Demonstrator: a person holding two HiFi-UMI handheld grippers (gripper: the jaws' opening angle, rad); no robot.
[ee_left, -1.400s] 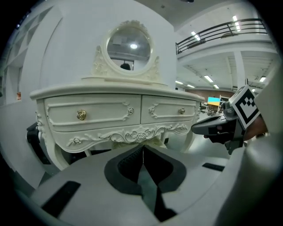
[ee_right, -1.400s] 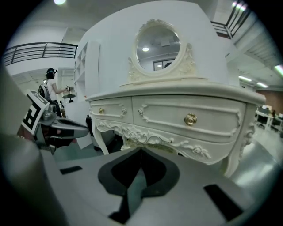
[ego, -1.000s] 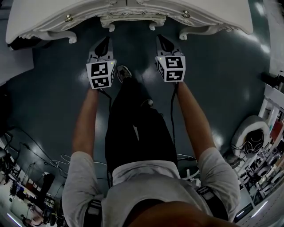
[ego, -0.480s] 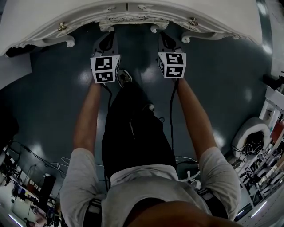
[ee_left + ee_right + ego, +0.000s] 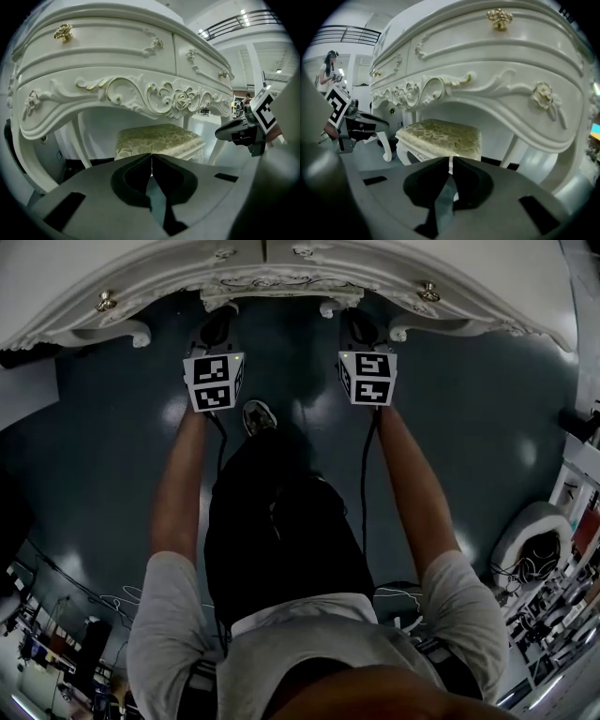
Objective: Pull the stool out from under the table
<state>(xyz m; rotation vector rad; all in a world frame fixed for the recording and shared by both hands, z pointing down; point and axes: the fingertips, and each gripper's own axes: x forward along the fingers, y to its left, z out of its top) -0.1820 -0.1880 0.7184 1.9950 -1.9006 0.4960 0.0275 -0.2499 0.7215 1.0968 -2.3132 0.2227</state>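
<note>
A white carved dressing table [image 5: 281,259] spans the top of the head view. Under it stands the stool [image 5: 157,138], white with a gold-patterned cushion, also seen from the other side as the stool [image 5: 443,136]. In the head view the table top hides the stool almost entirely. My left gripper [image 5: 217,324] and right gripper [image 5: 354,324] reach side by side toward the gap under the table. The left gripper [image 5: 151,157] is shut and empty, short of the cushion's front. So is the right gripper [image 5: 451,161].
The table's curved legs [image 5: 82,140] flank the stool. The person's dark trousers and a shoe [image 5: 259,416] lie between the arms on the dark floor. Cables [image 5: 394,573] trail behind. Cluttered equipment [image 5: 539,540] fills the right edge and lower left corner.
Both grippers have moved forward and down toward the table's underside, side by side. Their jaws stay shut. The table edge now sits closer over them in the head view.
</note>
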